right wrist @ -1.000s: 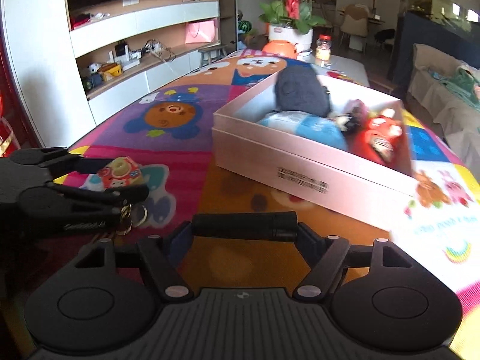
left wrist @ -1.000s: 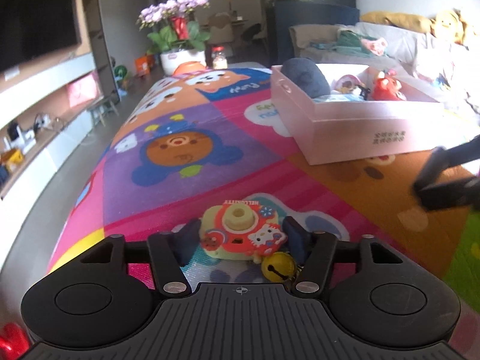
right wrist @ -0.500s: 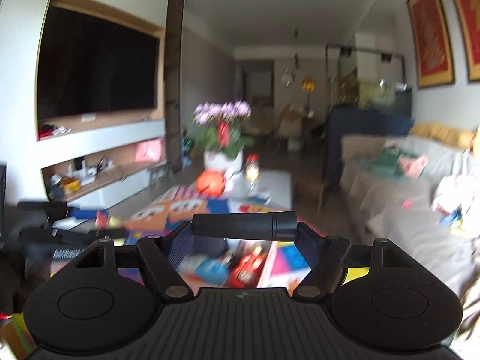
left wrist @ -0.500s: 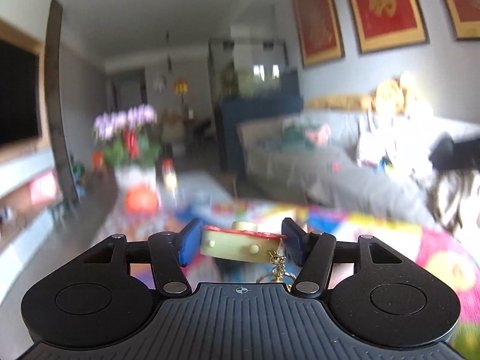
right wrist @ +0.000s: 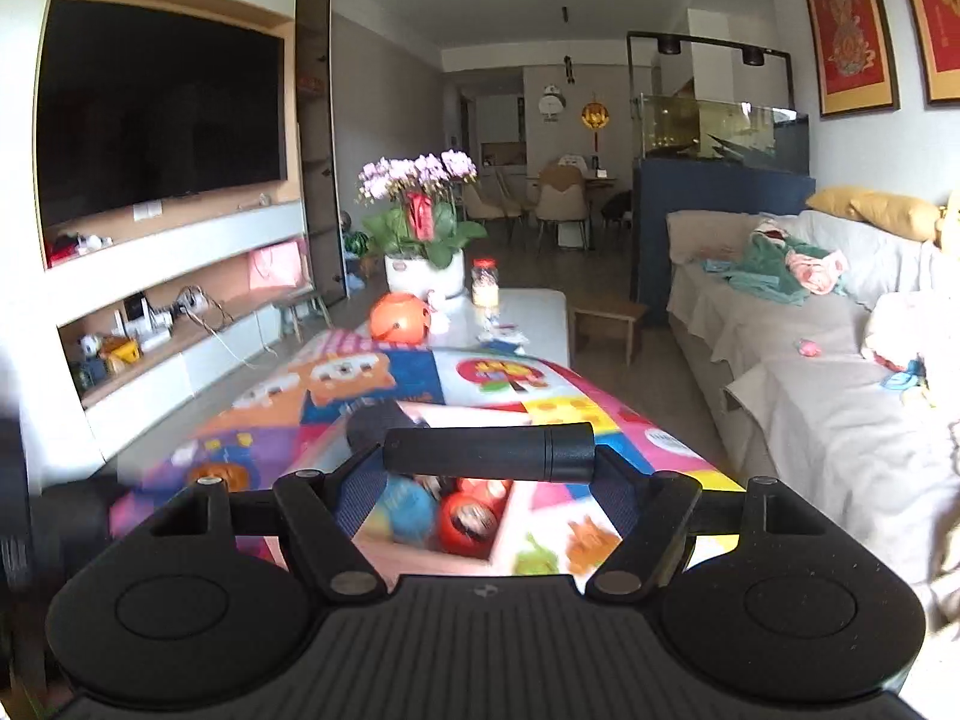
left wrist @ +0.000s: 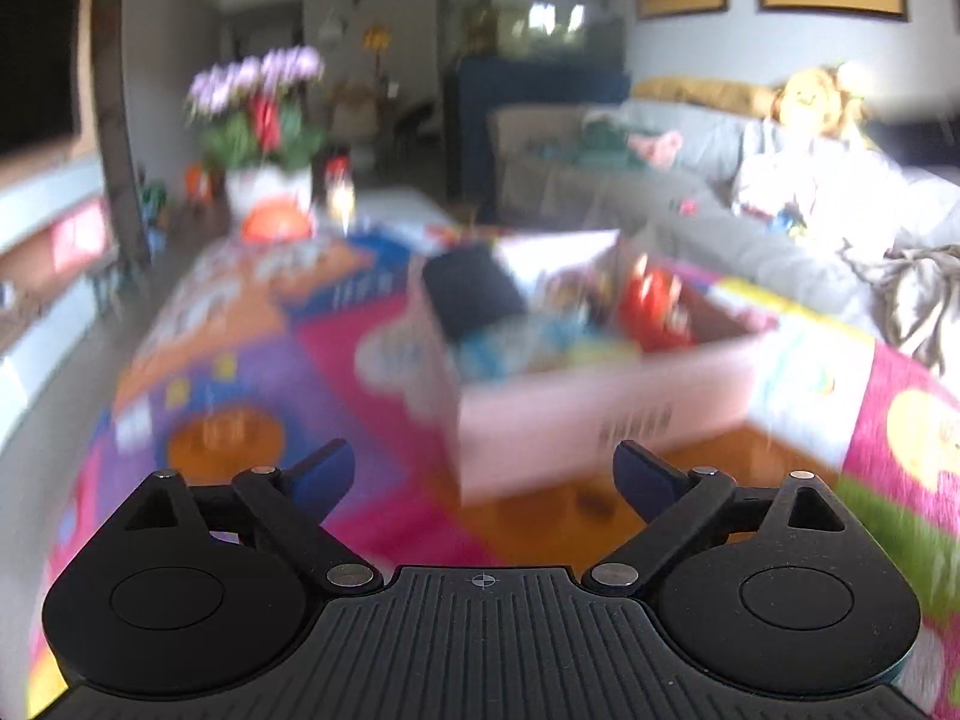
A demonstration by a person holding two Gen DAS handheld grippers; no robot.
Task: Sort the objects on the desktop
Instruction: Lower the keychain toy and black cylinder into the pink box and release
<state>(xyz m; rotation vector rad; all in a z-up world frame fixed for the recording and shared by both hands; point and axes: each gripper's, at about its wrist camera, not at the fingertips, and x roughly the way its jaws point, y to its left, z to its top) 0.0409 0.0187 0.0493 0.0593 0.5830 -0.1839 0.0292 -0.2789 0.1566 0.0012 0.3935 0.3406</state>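
Presently the left gripper [left wrist: 483,474] stands spread wide, its jaws having just been opening; nothing lies between the blue pads [left wrist: 327,474], and neither touches any object. Beyond it sits the pink box [left wrist: 576,420], on a colourful cartoon play mat [left wrist: 240,360]. Inside the box, a dark blue pouch [left wrist: 474,294] and a red toy [left wrist: 651,306] are discernible; other contents are too blurred to identify. Dark printing on the box's near wall cannot be read.

The right gripper [right wrist: 489,483] is pinching a black cylinder [right wrist: 489,450], held crosswise between its blue pads [right wrist: 360,492], with both ends pressed by the pads. It hangs above the open box [right wrist: 420,552], where a blue item [right wrist: 408,507] and the red toy [right wrist: 471,519] show below the cylinder. No marking is visible on the cylinder.

Writing on the mat's panels is present but illegible. Beyond the mat stand an orange round container [right wrist: 400,316], a potted orchid [right wrist: 423,222] and a jar [right wrist: 486,282]. Red framed pictures [right wrist: 846,30] on the wall carry gold designs; no characters can be read with certainty. A sofa [right wrist: 810,360] runs along the right side.
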